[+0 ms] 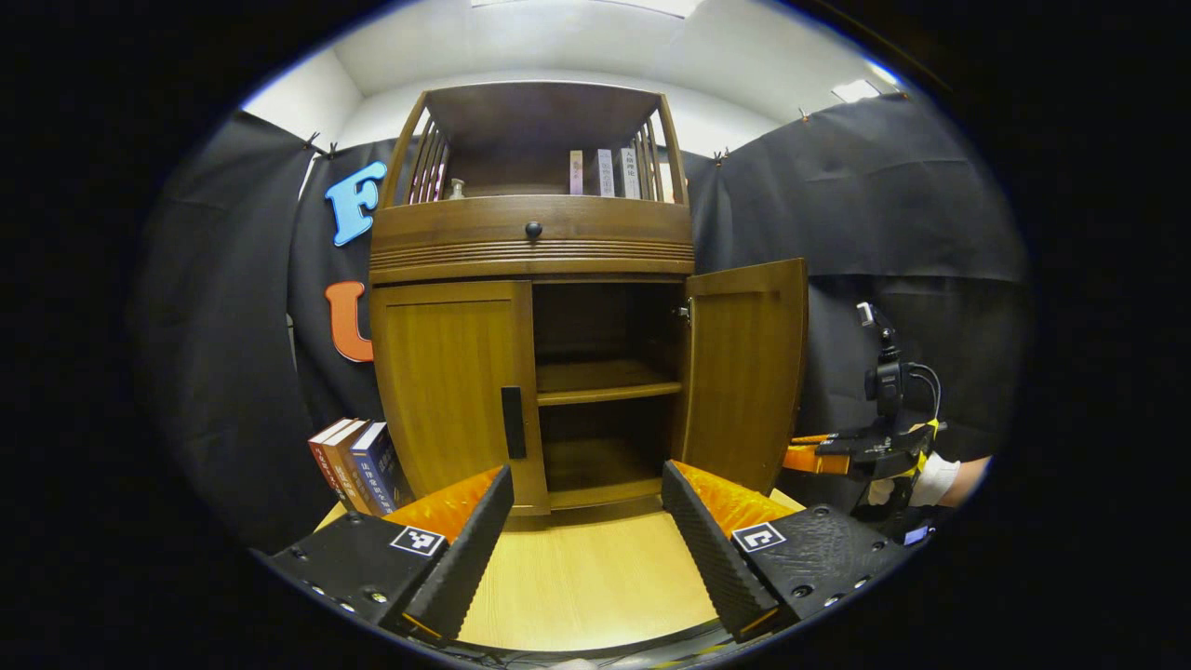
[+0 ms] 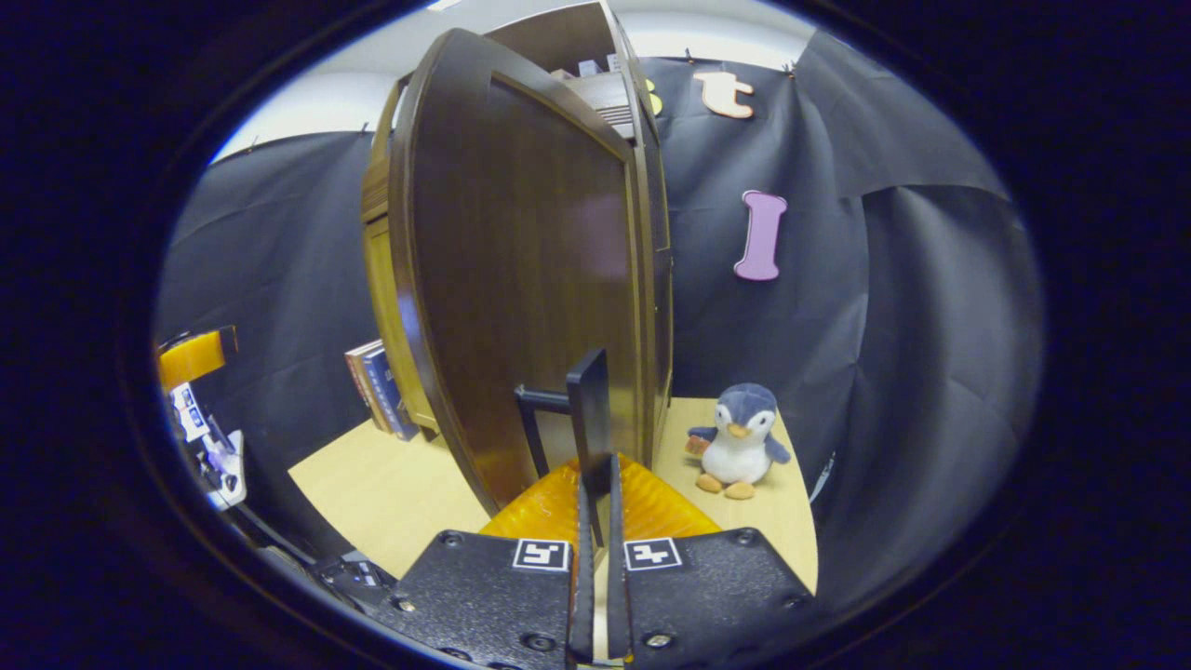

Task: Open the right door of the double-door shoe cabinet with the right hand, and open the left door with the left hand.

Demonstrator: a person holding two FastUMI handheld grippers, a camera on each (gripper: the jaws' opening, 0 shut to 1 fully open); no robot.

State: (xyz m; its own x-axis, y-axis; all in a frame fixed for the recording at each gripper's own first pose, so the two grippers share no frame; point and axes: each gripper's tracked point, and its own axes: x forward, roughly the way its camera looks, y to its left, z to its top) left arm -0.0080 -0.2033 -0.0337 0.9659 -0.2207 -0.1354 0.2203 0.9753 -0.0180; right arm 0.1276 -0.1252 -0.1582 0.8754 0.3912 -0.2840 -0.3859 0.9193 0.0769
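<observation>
The wooden shoe cabinet stands on a light table. Its left door is closed, with a dark vertical handle near the inner edge. The right door is swung open, baring two shelves inside. My left gripper is open just in front of the cabinet base, a little right of the left handle, with nothing between its fingers. In the right gripper view my right gripper is shut on the right door's dark handle, with the open door rising above. The right gripper also appears by that door's outer edge, held by a hand.
Several books lean against the cabinet's left side. A plush penguin sits on the table to the right of the cabinet. Books stand on the top shelf. Black cloth walls enclose the booth.
</observation>
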